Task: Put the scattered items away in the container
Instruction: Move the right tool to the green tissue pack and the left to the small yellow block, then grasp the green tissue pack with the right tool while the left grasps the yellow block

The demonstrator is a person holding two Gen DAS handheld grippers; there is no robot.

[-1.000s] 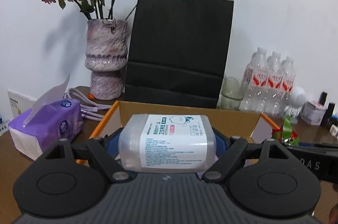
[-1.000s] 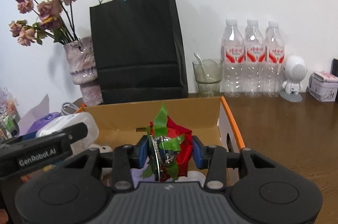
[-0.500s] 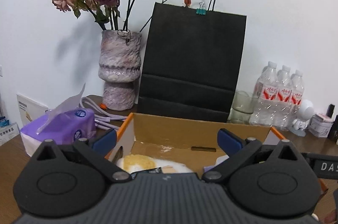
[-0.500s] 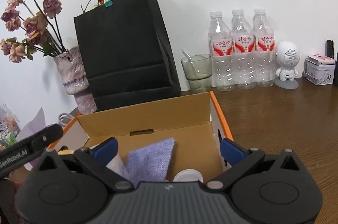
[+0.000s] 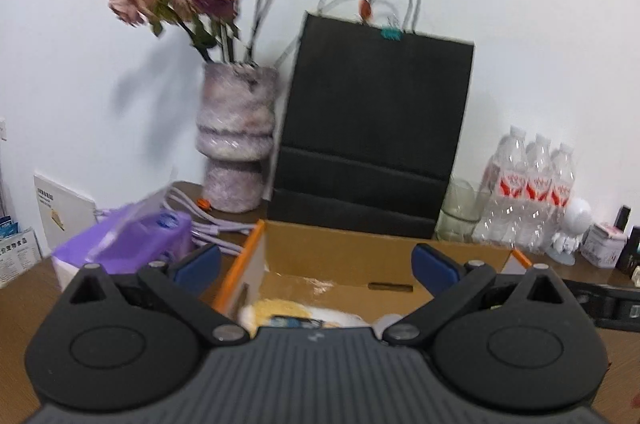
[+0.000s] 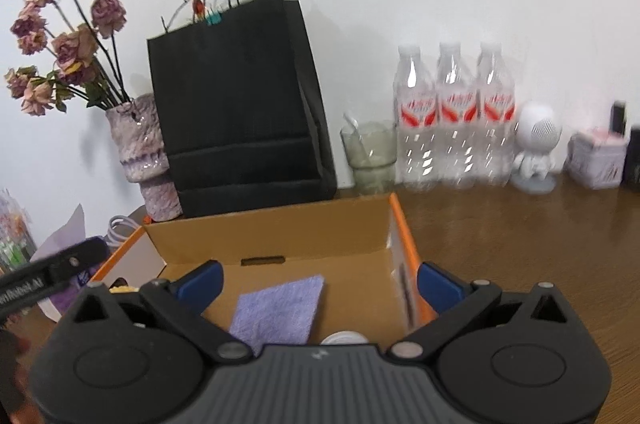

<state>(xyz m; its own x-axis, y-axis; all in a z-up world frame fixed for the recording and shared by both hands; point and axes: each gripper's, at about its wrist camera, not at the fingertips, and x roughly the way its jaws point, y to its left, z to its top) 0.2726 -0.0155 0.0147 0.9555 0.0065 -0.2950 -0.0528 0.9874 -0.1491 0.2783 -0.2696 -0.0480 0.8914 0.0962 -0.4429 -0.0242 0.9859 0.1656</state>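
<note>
An open cardboard box with orange edges stands on the brown table. My left gripper is open and empty above its near left part; a yellow-and-white soft item lies in the box below it. My right gripper is open and empty above the box's near right part; a purple cloth and a white round lid lie inside. The left gripper's arm shows at the left of the right wrist view.
Behind the box stand a black paper bag, a vase of dried roses, a glass cup, three water bottles, a white figurine and a small tin. A purple tissue pack lies left.
One second ago my left gripper held a wipes pack and my right held a red-and-green bundle. Both opened and let go over the box, then lifted up and back, empty.
</note>
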